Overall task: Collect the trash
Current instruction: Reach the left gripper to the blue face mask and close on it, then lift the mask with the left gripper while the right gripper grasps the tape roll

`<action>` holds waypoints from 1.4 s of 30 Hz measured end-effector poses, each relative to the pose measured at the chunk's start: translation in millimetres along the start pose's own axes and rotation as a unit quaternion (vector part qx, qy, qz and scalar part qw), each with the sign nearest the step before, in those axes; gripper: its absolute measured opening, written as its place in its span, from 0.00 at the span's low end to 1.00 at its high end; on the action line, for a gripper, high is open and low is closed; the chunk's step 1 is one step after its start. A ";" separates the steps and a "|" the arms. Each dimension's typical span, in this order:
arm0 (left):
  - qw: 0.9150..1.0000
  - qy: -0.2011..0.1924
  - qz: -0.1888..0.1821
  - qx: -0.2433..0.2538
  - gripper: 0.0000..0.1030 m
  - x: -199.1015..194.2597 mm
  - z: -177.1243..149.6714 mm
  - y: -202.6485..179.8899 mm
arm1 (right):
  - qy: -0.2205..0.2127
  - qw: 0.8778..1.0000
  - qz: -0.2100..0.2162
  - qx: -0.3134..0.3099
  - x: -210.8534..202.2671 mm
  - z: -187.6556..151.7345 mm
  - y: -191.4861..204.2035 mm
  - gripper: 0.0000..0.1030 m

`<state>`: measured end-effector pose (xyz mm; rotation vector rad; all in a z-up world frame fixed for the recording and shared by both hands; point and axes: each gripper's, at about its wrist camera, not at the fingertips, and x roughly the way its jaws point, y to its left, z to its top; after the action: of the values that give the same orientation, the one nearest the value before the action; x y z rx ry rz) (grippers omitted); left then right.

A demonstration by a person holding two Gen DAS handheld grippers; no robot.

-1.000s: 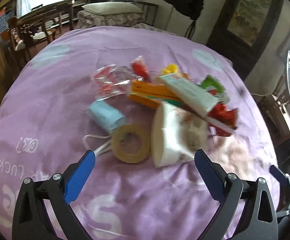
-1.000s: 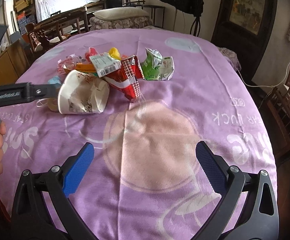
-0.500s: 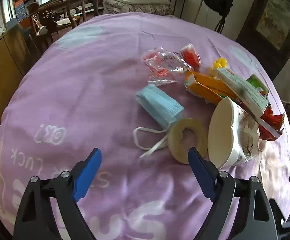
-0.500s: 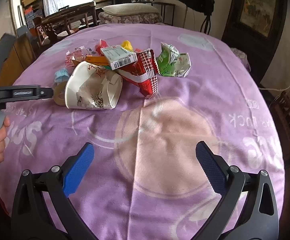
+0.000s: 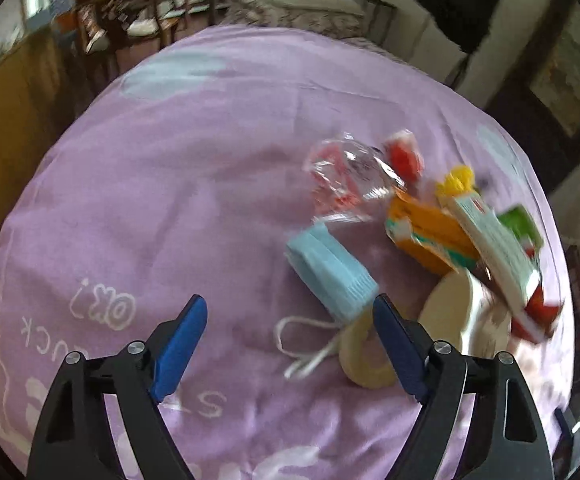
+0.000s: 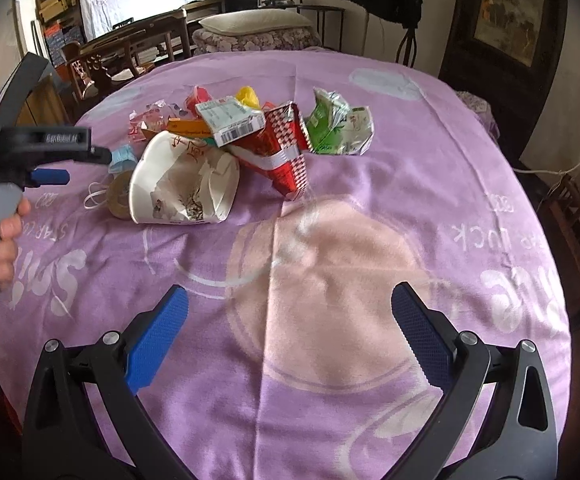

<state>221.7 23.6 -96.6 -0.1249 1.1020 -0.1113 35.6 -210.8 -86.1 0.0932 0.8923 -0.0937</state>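
Left hand-held gripper [image 5: 286,338] and right hand-held gripper [image 6: 290,332]: ribbed blue pads spread wide, holding nothing. Beyond, on the fuzzy purple surface [image 6: 369,216]: tape ring [image 5: 363,354], pleated blue face mask [image 5: 331,270], crushed paper cup [image 6: 182,180], crinkled red wrapper [image 6: 282,150], green foil pouch [image 6: 337,124].

daylight from rear windows | left wrist view motion-blurred | right sharp | fisheye edges warped

The desk [image 6: 429,184] wears a lilac cloth with white lettering and a pale pink disc. On it lie a light blue mask [image 5: 331,274], a beige tape roll [image 5: 359,356], a white paper cup [image 6: 182,180], a red-and-white checked pack [image 6: 286,152] and a green-and-white wrapper [image 6: 335,124]. Both claws have blue pads [image 6: 156,338] on black arms.
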 end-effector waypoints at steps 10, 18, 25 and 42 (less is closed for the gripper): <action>0.996 0.084 0.011 -0.023 0.59 51.0 24.3 -20.8 | 0.001 1.000 -0.007 -0.018 0.0 -1.0 7.0 0.95; 0.997 0.063 -0.039 -0.029 0.15 15.5 13.8 2.1 | -0.002 1.000 0.000 -0.002 -6.9 -1.0 4.4 0.95; 0.999 -0.016 -0.030 -0.004 0.14 -56.9 -25.0 29.6 | -0.013 0.999 0.026 -0.036 -16.2 2.4 35.9 0.95; 0.996 -0.059 0.045 -0.045 0.15 -95.7 -107.4 111.2 | -0.002 0.976 0.142 -0.165 14.9 55.6 161.0 0.72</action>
<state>85.9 143.0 -77.5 -0.1600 0.9941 0.0258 107.1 -58.5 -56.2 -0.0892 0.8715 0.3205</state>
